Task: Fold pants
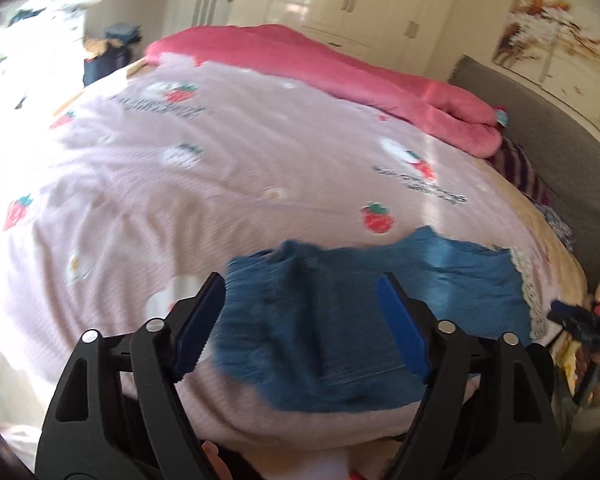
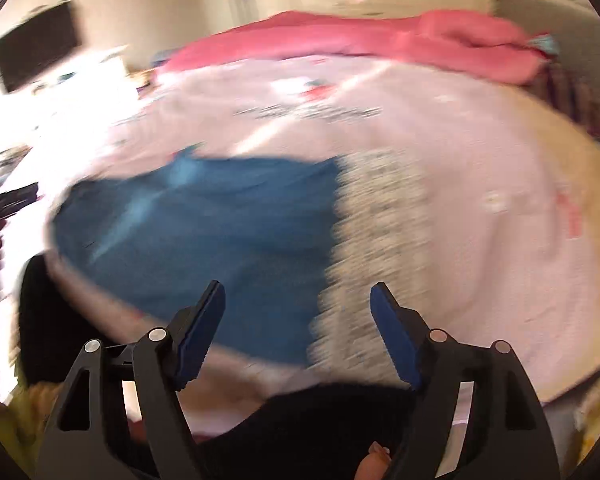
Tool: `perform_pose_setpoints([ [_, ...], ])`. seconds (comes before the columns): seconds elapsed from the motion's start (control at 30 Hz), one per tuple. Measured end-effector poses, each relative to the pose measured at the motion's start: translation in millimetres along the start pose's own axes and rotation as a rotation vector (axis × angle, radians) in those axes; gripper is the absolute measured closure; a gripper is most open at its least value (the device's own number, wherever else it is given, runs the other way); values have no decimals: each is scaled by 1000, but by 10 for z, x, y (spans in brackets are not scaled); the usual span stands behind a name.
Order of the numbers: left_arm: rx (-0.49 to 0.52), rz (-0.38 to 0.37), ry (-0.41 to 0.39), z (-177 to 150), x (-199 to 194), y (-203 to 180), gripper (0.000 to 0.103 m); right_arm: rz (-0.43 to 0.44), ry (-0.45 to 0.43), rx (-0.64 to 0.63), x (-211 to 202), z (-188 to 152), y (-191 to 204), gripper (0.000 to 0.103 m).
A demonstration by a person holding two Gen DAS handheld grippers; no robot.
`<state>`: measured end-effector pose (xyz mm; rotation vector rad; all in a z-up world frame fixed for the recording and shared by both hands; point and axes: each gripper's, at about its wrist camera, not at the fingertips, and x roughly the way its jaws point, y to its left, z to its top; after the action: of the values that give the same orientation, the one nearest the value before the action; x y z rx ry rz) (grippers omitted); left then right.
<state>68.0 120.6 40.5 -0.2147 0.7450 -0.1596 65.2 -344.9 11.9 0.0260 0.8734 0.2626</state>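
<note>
Both wide apart, left gripper (image 1: pixel 300 284), right gripper (image 2: pixel 298 292), over pants (image 1: pixel 340 320)

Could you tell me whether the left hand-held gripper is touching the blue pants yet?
Cannot tell. In the left wrist view the open left hand-held gripper frames the blue pants on the pink bedspread, but blur hides any contact or gap.

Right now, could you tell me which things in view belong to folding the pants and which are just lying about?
For the job:
blue pants with lace hem
left gripper, open
right gripper, open
strawberry bedspread, the work surface

Lying about:
pink blanket
striped cloth
wall television
</note>
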Motion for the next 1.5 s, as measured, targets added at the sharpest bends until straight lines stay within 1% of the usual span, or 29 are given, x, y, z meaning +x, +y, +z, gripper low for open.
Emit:
perform_pose_setpoints([
  [0.13,113,-72,36,132,312,-502,24,18,-45,117,63,187,-236,26],
  [0.17,144,-92,44,158,402,-642,23,20,-46,130,75,218,-283,24],
  [0.27,213,-138,58,209,638,-997,19,7,-43,147,177,364,-387,22],
  [0.33,251,-152,62,228,769,-1168,15,9,-39,150,220,436,-417,20],
  [0.37,278,-157,65,241,850,-1268,14,10,-39,152,245,479,-441,18],
  [0.47,325,-170,87,257,1044,-1424,13,15,-37,152,369,567,-474,15],
  [0.53,376,-178,118,256,1223,-1540,13,15,-32,156,466,634,-522,15],
  [0.63,448,-159,154,233,1457,-1625,13,27,-18,171,609,719,-618,15],
  [0.7,471,-140,184,234,1625,-1628,13,33,-1,202,707,759,-716,15],
  [0.77,462,-136,205,258,1765,-1586,13,50,21,223,799,786,-799,15],
  [0.83,432,-157,234,284,1924,-1526,21,71,48,250,900,799,-883,15],
  [0.87,419,-165,252,291,1994,-1504,22,79,55,260,932,805,-905,15],
  [0.97,390,-194,289,288,2177,-1483,36,121,76,278,1041,819,-946,15],
  [1.0,377,-223,303,280,2229,-1487,51,134,81,282,1067,820,-958,23],
  [1.03,369,-238,313,272,2259,-1500,69,156,87,281,1091,821,-957,31],
  [1.07,362,-245,315,266,2293,-1515,80,175,93,273,1122,823,-943,53],
  [1.1,367,-235,313,265,2309,-1537,90,150,89,258,1130,829,-926,70],
  [1.13,376,-216,304,271,2314,-1558,94,127,83,241,1131,834,-922,78],
  [1.17,377,-205,279,293,2292,-1569,96,129,73,239,1115,837,-932,85],
  [1.2,378,-199,259,328,2272,-1571,96,139,55,257,1076,838,-977,89],
  [1.27,374,-181,237,389,2291,-1557,97,116,32,255,1041,850,-1015,89],
  [1.33,366,-160,243,397,2363,-1556,98,89,49,244,1128,848,-1000,89],
  [1.43,396,-125,241,328,2442,-1609,98,23,84,204,1293,829,-933,88],
  [1.47,399,-122,237,334,2437,-1605,97,6,87,200,1306,822,-926,83],
  [1.5,395,-122,231,348,2428,-1597,95,-8,85,192,1299,819,-920,78],
])
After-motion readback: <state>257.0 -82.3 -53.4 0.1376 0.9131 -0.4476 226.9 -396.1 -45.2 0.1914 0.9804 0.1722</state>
